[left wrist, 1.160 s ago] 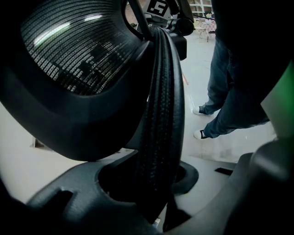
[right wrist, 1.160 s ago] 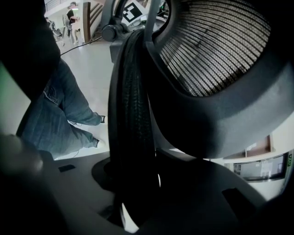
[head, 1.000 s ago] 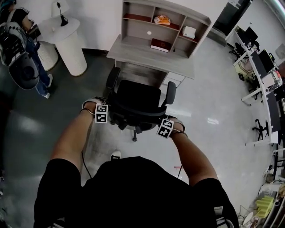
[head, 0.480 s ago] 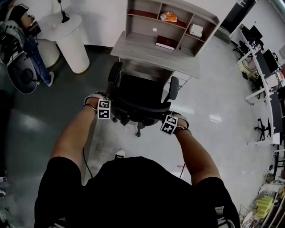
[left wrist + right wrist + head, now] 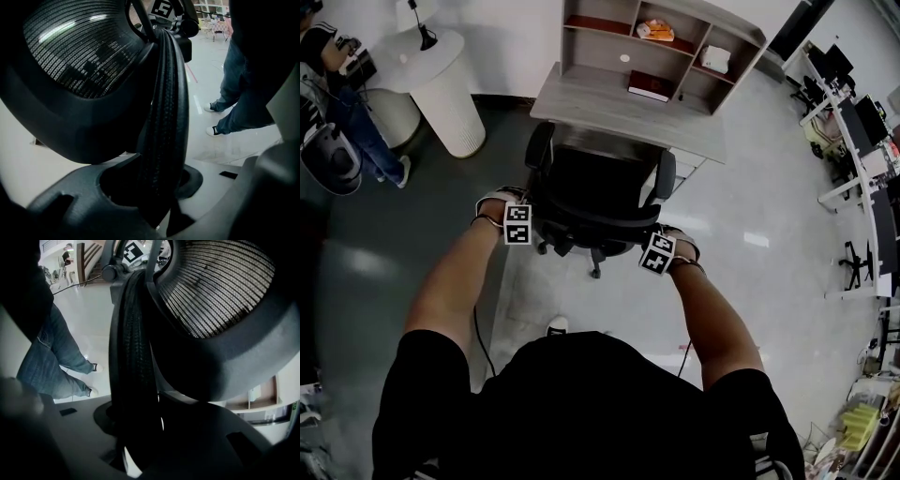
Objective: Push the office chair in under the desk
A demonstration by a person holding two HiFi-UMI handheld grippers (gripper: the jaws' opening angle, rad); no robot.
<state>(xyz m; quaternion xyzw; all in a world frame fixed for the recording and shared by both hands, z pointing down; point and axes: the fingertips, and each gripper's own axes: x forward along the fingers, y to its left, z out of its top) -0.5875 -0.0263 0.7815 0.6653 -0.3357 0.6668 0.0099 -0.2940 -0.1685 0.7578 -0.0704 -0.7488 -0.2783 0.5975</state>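
Clamping the backrest rim (image 5: 161, 117) between closed jaws, left gripper (image 5: 523, 223) and right gripper (image 5: 661, 251) square the office chair (image 5: 595, 192) for pushing; ahead of both, its seat seems partly under the desk (image 5: 628, 112).

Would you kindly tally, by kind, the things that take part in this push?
Chair: 1
Desk: 1
Grippers: 2, the left gripper and the right gripper, each clamped on the chair's back
Total: 4
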